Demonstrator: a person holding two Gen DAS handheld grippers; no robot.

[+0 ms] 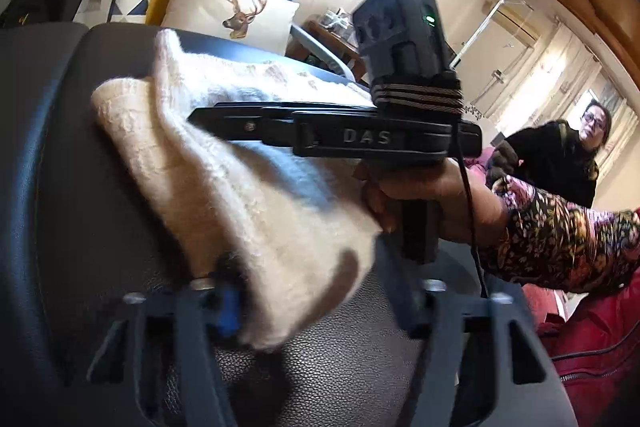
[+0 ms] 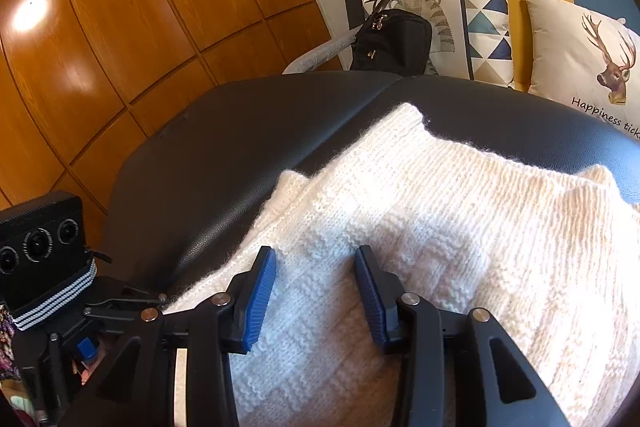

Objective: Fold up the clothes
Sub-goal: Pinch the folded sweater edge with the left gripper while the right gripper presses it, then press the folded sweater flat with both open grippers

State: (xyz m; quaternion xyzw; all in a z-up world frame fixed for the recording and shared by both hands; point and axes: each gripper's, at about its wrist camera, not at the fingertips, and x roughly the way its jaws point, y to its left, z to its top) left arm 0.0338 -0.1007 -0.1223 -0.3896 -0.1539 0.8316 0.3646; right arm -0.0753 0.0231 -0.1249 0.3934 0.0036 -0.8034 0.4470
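A white knitted sweater lies on a black leather surface, one layer folded over another. My right gripper rests on the knit with its blue pads apart; the cloth lies flat between them, not pinched. From the left wrist it shows side-on, with a hand in a floral sleeve holding the right gripper. My left gripper has a bunched edge of the sweater between its fingers, the blue pad pressed into it. The far pad is hidden by cloth.
Behind the surface stand a deer cushion, a triangle-pattern cushion and a black bag. A wooden wardrobe stands to the left. Another person stands at the far right, and a red garment lies near.
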